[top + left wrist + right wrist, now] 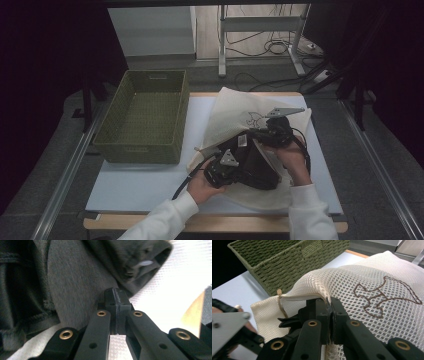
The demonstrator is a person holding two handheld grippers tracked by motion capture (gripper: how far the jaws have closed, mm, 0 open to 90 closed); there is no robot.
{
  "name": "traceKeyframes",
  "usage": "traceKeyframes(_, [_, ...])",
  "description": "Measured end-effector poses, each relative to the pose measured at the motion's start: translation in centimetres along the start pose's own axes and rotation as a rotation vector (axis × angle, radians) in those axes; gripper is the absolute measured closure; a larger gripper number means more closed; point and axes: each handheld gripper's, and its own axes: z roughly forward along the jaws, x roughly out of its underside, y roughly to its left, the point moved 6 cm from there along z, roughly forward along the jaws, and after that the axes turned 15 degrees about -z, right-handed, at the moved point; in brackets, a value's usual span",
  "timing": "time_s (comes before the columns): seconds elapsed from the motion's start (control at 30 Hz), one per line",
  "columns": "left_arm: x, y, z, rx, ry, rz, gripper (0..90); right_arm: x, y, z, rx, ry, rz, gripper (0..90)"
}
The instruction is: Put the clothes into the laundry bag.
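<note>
From the high view, a cream mesh laundry bag [235, 112] lies on the white worktop [145, 182], its long axis running from the near right edge away toward the far side, just beside a green woven basket [142, 117]. A dark grey garment [257, 167] sits on the bag between both hands.

In the left gripper view, the left claw [117, 305] is pressed together with nothing between its pads, its tip at the dark garment's edge.

In the right gripper view, the right claw [329, 305] is clamped on the bag's lifted mesh edge.

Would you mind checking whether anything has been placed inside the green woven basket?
No, the green woven basket shows just its bare woven floor in the high view.
</note>
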Motion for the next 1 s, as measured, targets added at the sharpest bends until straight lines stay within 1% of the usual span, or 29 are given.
traceKeyframes(0.03, [0.0, 0.1, 0.2, -0.009, 0.007, 0.003, 90.0, 0.0, 0.0, 0.0, 0.000, 0.000, 0.000, 86.5])
traceKeyframes(0.1, [-0.1, 0.4, 0.7, -0.013, 0.006, -0.006, 90.0, 0.0, 0.0, 0.0, -0.001, -0.001, -0.001, 86.5])
traceKeyframes(0.13, [-0.2, 0.5, 0.8, -0.018, 0.012, -0.003, 90.0, 0.0, 0.0, 0.0, 0.000, -0.001, 0.000, 86.5])
traceKeyframes(0.17, [-0.2, 0.6, 1.0, -0.023, 0.007, -0.004, 90.0, 0.0, 0.0, 0.0, 0.001, -0.001, -0.001, 86.5])
traceKeyframes(0.27, [-0.6, 1.0, 1.5, -0.049, 0.008, 0.001, 90.0, 0.0, 0.0, -0.1, 0.002, -0.003, -0.002, 86.5])
traceKeyframes(0.33, [-0.9, 1.3, 1.7, -0.079, 0.013, 0.019, 90.0, 0.0, 0.0, -0.1, 0.002, -0.004, -0.001, 86.5])
traceKeyframes(0.43, [-1.2, 1.9, 2.3, -0.088, 0.014, -0.001, 90.0, -0.1, 0.0, -0.2, 0.000, -0.005, -0.001, 86.5])
traceKeyframes(0.5, [-1.3, 2.1, 2.6, -0.086, 0.005, -0.032, 90.0, -0.1, -0.1, -0.2, -0.001, -0.007, 0.000, 86.5])
traceKeyframes(0.63, [-1.6, 2.4, 3.1, -0.121, -0.012, -0.032, 90.0, -0.1, -0.1, -0.3, -0.002, -0.010, 0.000, 86.6])
traceKeyframes(0.77, [-2.0, 2.9, 3.3, -0.141, -0.019, -0.030, 90.0, -0.1, -0.1, -0.4, -0.003, -0.013, 0.000, 86.5])
traceKeyframes(0.8, [-2.1, 3.0, 3.4, -0.149, -0.024, -0.033, 90.0, -0.2, 0.0, -0.4, -0.004, -0.014, 0.000, 86.5])
traceKeyframes(0.87, [-2.3, 3.3, 3.6, -0.158, -0.041, -0.061, 90.0, -0.2, 0.0, -0.4, -0.005, -0.017, 0.000, 86.6])
traceKeyframes(0.93, [-2.5, 3.5, 3.9, -0.159, -0.056, -0.074, 90.0, -0.2, 0.0, -0.4, -0.008, -0.018, 0.004, 86.5])
traceKeyframes(1.0, [-2.6, 3.5, 4.0, -0.167, -0.062, -0.079, 90.0, -0.2, 0.0, -0.4, -0.008, -0.020, 0.005, 86.6])
